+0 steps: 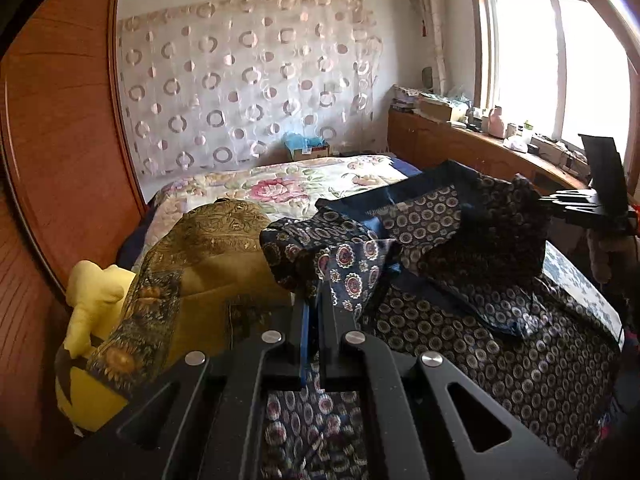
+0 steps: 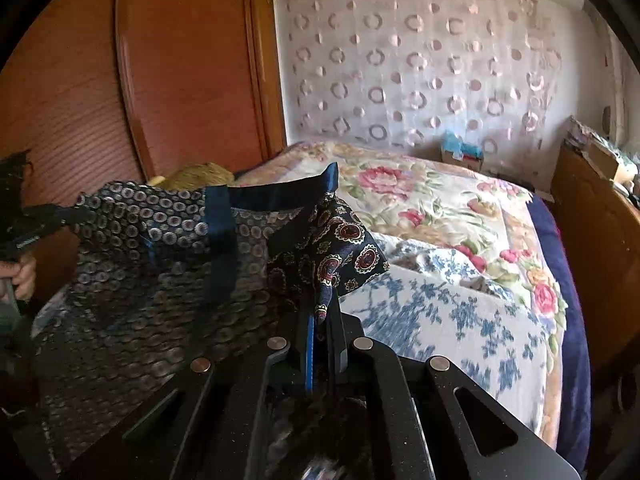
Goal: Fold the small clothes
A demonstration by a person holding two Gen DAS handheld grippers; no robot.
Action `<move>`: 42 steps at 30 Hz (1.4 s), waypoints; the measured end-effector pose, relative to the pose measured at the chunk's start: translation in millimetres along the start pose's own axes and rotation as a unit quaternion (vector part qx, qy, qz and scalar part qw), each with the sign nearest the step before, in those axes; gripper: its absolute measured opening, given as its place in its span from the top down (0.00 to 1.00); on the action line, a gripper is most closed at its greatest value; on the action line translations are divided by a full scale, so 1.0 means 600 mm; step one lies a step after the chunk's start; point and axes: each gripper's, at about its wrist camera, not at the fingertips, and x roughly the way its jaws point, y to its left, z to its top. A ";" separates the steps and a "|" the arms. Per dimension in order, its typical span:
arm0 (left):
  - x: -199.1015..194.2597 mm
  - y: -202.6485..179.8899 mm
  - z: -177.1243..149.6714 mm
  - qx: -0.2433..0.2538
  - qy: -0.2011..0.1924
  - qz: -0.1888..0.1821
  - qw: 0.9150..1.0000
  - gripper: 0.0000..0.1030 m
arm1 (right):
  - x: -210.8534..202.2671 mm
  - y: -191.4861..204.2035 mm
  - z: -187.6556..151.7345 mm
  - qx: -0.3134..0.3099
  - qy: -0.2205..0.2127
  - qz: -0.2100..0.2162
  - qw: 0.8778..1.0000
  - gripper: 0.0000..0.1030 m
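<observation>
The dark navy garment (image 1: pixel 460 240) has a small ring print, plain blue trim and paisley-medallion panels. It's stretched out above the bed (image 1: pixel 304 184), sagging in the middle. The left tool (image 1: pixel 318 304) is pressed tight on one bunched corner, and the right tool (image 2: pixel 322 312) is pinching the opposite corner the same way. A folded olive-gold cloth (image 1: pixel 208 256) sits just left of the garment, over something yellow (image 1: pixel 92 296).

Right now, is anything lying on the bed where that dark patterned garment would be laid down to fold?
Nothing visible blocks it. Both tongs, left and right, grip the garment above the bedspread. The gold cloth and yellow toy sit off to its left.
</observation>
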 end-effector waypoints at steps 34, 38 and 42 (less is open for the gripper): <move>-0.125 0.048 -0.188 -0.095 0.022 0.019 0.995 0.97 | -0.178 0.088 -0.242 0.079 0.051 -0.040 0.995 0.96; -0.122 0.046 -0.199 -0.088 0.036 0.019 0.995 0.96 | -0.194 0.087 -0.250 0.082 0.062 -0.044 0.994 0.96; -0.114 0.049 -0.203 -0.087 0.051 0.019 0.995 0.90 | -0.188 0.083 -0.257 0.089 0.080 -0.042 0.992 0.96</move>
